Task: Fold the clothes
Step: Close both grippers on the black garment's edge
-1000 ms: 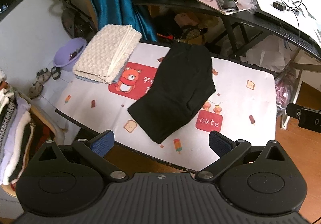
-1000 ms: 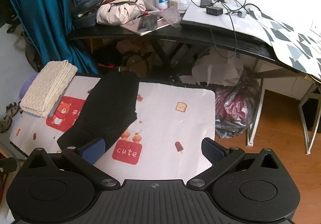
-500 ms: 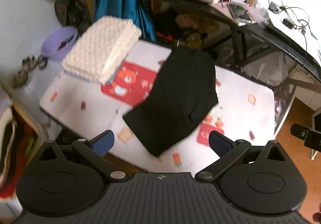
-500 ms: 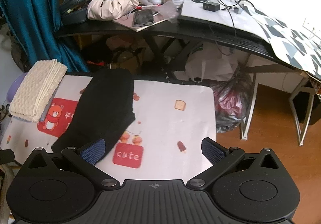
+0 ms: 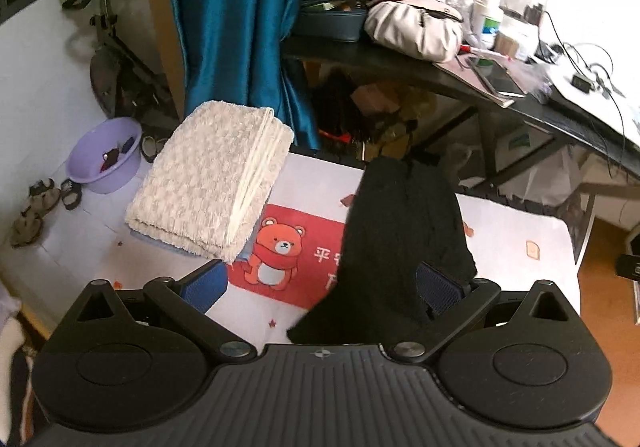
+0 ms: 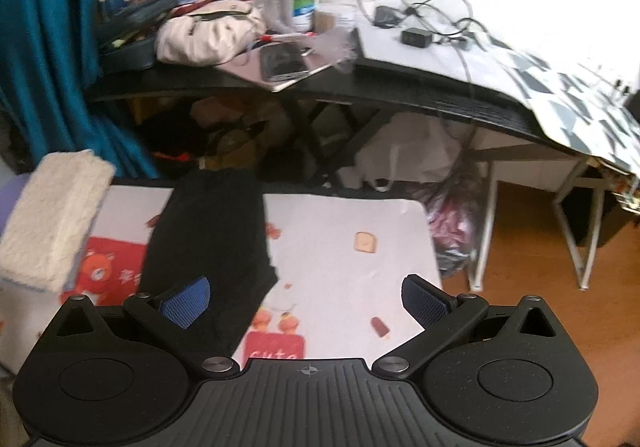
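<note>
The black garment [image 5: 404, 231] is approached on the counter [image 5: 516, 231] by both released grippers [image 5: 320, 287] [image 6: 306, 299]; near hem must be grasped next.

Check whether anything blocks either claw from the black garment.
Nothing visible does. The black garment lies uncovered on the printed table cover, the left claw and right claw open above it; the cream towel sits aside.

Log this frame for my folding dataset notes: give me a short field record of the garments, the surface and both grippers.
surface: table with printed cloth
garment to fold: black garment, lying lengthwise on the cloth
already folded: cream knit, at the cloth's far left corner
left gripper: open, above the black garment's near end, holding nothing
right gripper: open, above the cloth, holding nothing
</note>
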Demonstrator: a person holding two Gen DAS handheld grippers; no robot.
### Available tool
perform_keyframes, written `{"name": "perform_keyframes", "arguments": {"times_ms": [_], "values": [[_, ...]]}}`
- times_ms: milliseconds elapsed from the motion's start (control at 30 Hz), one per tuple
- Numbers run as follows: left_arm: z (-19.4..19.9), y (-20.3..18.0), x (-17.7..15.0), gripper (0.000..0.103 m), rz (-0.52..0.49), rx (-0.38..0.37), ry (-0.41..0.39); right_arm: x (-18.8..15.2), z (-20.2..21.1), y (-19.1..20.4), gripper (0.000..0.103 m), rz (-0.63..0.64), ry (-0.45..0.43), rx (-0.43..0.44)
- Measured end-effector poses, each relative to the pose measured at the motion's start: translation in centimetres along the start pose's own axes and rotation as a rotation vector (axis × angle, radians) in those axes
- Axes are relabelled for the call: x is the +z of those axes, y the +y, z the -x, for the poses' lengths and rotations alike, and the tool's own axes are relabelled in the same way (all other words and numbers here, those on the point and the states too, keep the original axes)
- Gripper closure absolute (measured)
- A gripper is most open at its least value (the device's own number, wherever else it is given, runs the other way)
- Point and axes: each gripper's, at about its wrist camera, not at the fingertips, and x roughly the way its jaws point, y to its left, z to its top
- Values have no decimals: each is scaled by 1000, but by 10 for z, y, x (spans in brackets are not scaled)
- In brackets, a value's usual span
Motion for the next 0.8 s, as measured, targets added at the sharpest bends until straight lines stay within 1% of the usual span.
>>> {"name": "perform_keyframes", "arguments": {"times_ms": [67, 167, 233, 267, 300, 400, 467, 500, 533, 567, 633, 700, 767, 800], "values": [[-10, 14, -4, 1, 40, -12, -7, 0, -7, 2, 1, -25, 15, -22], [-22, 29, -11, 1, 104, -37, -13, -4, -22, 1, 1, -65, 18, -9], [-33, 33, -14, 1, 121, -35, 2, -6, -37, 2, 1, -73, 32, -13], [-37, 33, -16, 1, 113, -30, 9, -6, -46, 3, 1, -69, 47, -22], [-42, 33, -19, 1, 102, -24, 15, -6, -57, 7, 1, -49, 64, -34], [-58, 30, -28, 1, 66, -8, 39, -9, -85, 17, 1, 44, 70, -67], [-69, 26, -34, 1, 51, 7, 57, -16, -109, 26, 1, 144, 67, -83], [-74, 22, -38, 1, 47, 25, 56, -19, -123, 27, 3, 186, 80, -81], [-80, 16, -42, 1, 39, 32, 43, -21, -139, 28, 7, 215, 101, -70], [-86, 10, -45, 1, 24, 28, 37, -23, -154, 27, 10, 227, 125, -48], [-102, -2, -50, 1, -13, 19, 37, -25, -186, 23, 21, 221, 170, 1], [-126, -17, -59, 1, -58, 24, 63, -25, -218, 22, 26, 193, 214, 36], [-152, -29, -71, 1, -66, -8, 114, -25, -247, 20, 33, 172, 240, 64], [-165, -33, -77, 2, -64, -42, 153, -26, -261, 20, 40, 169, 253, 82]]}}
